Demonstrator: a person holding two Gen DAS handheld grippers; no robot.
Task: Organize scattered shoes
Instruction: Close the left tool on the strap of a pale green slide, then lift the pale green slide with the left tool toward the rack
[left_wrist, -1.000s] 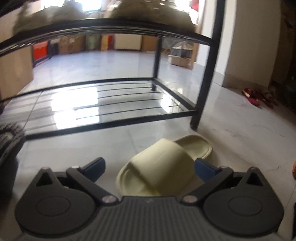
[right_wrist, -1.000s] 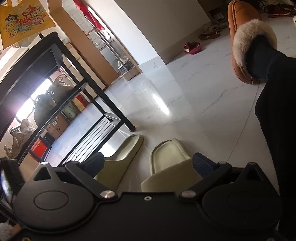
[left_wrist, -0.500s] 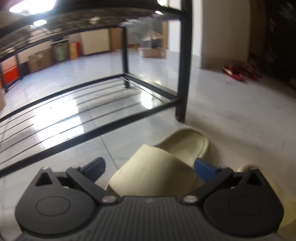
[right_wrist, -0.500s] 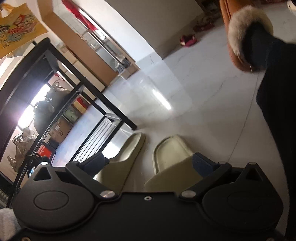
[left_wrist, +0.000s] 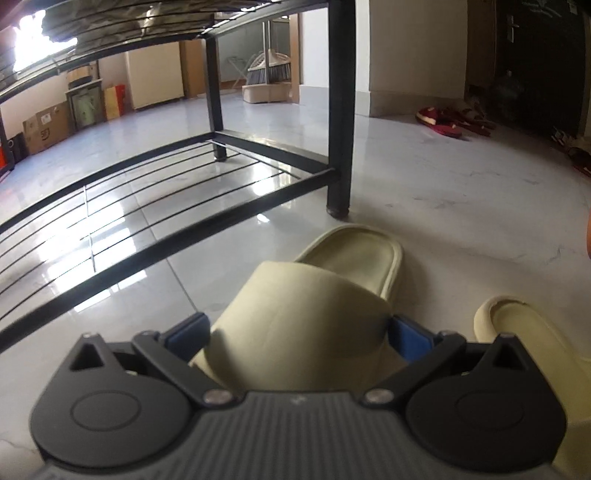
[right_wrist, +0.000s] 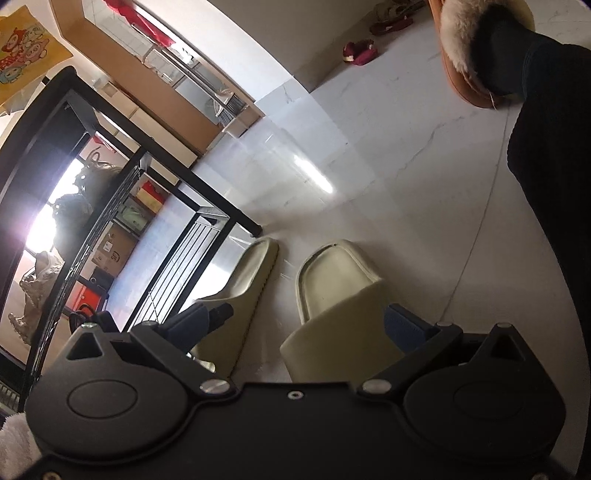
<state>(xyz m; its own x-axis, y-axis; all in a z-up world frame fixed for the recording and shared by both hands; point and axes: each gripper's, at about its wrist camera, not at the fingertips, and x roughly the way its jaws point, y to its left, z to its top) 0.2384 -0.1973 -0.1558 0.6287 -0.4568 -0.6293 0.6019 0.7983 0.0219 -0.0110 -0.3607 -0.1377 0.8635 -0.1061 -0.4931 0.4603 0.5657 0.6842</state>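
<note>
Two cream slides lie on the floor just beside the near foot of the black shoe rack (left_wrist: 338, 110), toes pointing toward it. Over the last second the left gripper (left_wrist: 297, 332) has closed in on the slide nearer the rack (left_wrist: 314, 302): the shoe now fills the gap, and both blue pads sit at the flanks of its strap, jaws narrowed to about strap width. Contact looks likely on both sides; whether the grip is firm I cannot tell, since the sole rests on the floor.

Right gripper (right_wrist: 299, 325) has also crept forward. Its jaws stand wide, straddling the other slide (right_wrist: 340, 291), with its right pad beside the strap and its left pad well apart from it, over the neighbouring shoe.

Meaning for the task: both approaches are nearly done, neither shoe is lifted. Rack's bottom shelf (left_wrist: 155, 192), right behind the foot, is bare wire and the probable target. A furry brown slipper (right_wrist: 472, 48) on the person's foot stands far from the rack.
</note>
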